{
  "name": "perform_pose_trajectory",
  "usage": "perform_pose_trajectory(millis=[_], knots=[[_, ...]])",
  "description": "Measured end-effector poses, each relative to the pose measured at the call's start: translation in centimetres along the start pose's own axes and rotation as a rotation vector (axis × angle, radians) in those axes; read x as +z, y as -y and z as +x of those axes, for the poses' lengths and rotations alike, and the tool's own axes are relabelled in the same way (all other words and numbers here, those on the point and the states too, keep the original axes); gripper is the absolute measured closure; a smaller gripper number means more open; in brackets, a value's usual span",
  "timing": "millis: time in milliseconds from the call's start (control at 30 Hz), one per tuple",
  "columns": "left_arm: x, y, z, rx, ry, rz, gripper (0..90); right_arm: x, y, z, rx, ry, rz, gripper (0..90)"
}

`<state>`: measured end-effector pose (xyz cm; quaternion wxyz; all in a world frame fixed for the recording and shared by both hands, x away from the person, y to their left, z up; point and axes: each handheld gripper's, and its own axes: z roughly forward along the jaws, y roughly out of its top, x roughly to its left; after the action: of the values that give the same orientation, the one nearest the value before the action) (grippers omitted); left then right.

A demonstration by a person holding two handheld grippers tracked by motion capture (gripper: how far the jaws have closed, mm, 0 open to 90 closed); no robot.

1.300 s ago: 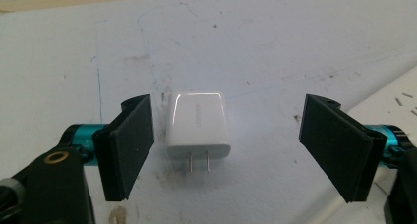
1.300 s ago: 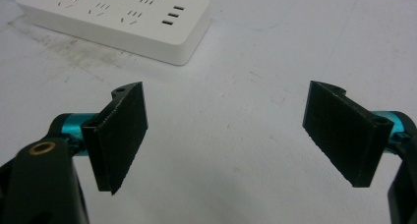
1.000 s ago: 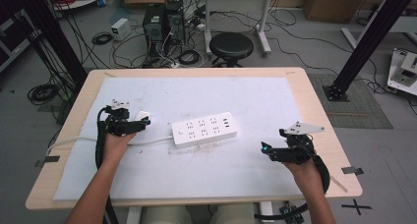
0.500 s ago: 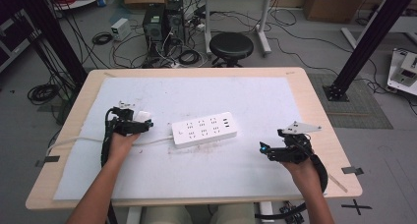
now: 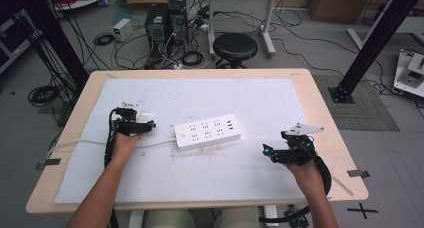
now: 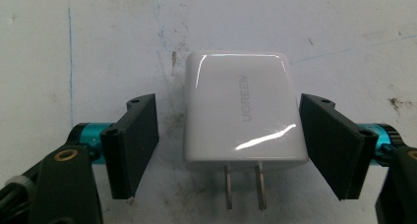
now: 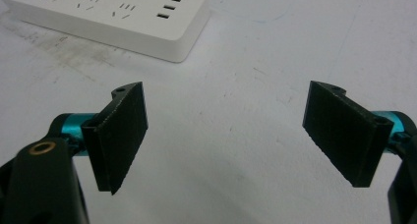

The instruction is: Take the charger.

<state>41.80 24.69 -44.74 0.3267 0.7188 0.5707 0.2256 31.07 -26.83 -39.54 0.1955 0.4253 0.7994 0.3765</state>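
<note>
A white UGREEN plug charger (image 6: 241, 111) lies flat on the white mat, its two prongs pointing back at the left gripper's camera. My left gripper (image 6: 228, 140) is open around it: the right jaw is at the charger's side, and the left jaw stands off with a gap. From above, the left gripper (image 5: 143, 125) and the charger (image 5: 144, 118) are just left of a white power strip (image 5: 207, 132). My right gripper (image 5: 267, 150) hovers open and empty at the mat's right. In its own view, the right gripper (image 7: 226, 135) has the power strip (image 7: 113, 13) ahead on the left.
The strip's white cord (image 5: 75, 144) runs left off the table (image 5: 320, 103) under my left forearm. A white mat (image 5: 225, 93) covers most of the wooden top. Beyond the far edge are a black stool (image 5: 235, 47), computer cases and floor cables.
My left gripper has crept a little to the right, toward the power strip, with the charger between its jaws. The right gripper has barely moved.
</note>
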Motion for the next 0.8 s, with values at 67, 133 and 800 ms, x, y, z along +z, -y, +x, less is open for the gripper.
perform_pose_trajectory(millis=[67, 133, 800], knots=[[-0.1, 0.0, 0.0, 0.010, -0.010, 0.001, 29.6, 0.0, 0.0, 0.0, 0.000, 0.001, 0.000, 17.3], [-0.1, 0.0, 0.0, 0.007, -0.012, 0.000, 30.4, 0.0, 0.1, 0.0, -0.002, 0.001, 0.000, 17.3], [-2.6, -0.2, -0.6, 0.033, -0.004, -0.062, 42.6, -0.2, 0.0, -0.2, -0.030, -0.016, 0.012, 17.4]])
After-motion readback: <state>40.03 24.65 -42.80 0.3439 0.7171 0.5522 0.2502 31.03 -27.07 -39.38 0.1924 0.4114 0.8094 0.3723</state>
